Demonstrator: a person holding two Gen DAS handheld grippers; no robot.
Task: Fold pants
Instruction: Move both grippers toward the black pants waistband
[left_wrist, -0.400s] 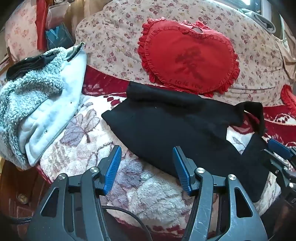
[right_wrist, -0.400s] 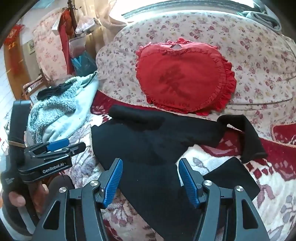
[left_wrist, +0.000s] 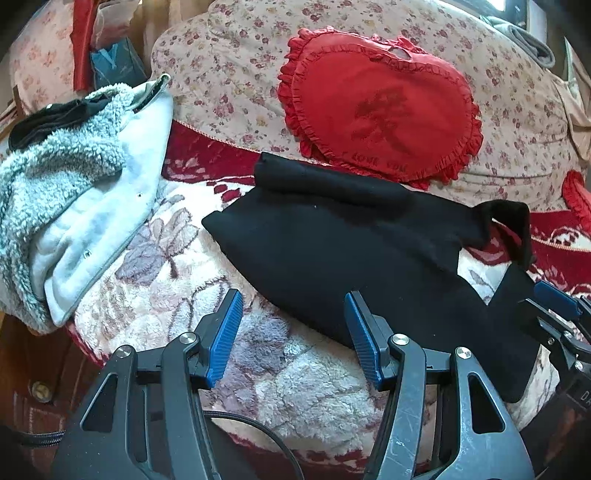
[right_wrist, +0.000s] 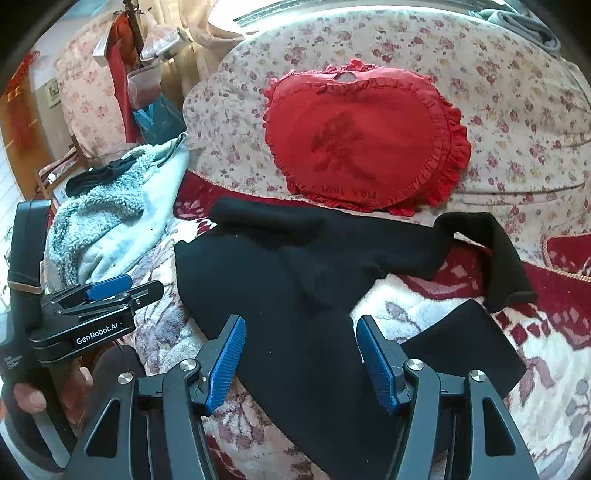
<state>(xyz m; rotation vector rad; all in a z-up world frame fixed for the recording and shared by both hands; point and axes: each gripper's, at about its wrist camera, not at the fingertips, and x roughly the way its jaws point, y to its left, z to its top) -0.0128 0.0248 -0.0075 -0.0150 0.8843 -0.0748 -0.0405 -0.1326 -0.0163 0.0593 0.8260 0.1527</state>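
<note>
Black pants (left_wrist: 354, 243) lie spread on a floral blanket (left_wrist: 166, 295), waist at the left, legs running right; they also show in the right wrist view (right_wrist: 295, 280). One leg end (right_wrist: 495, 254) is curled back at the far right. My left gripper (left_wrist: 293, 325) is open and empty, just short of the pants' near edge. My right gripper (right_wrist: 301, 350) is open and empty, hovering over the near leg. The right gripper's tip (left_wrist: 554, 295) shows at the right of the left wrist view. The left gripper (right_wrist: 107, 288) shows at the left of the right wrist view.
A red heart-shaped cushion (left_wrist: 380, 107) leans on a floral pillow (left_wrist: 229, 81) behind the pants. A grey fleece and pale blue garment pile (left_wrist: 74, 192) lies at the left. The bed's wooden edge (left_wrist: 33, 376) is at lower left.
Both grippers have barely shifted. The pants lie as before.
</note>
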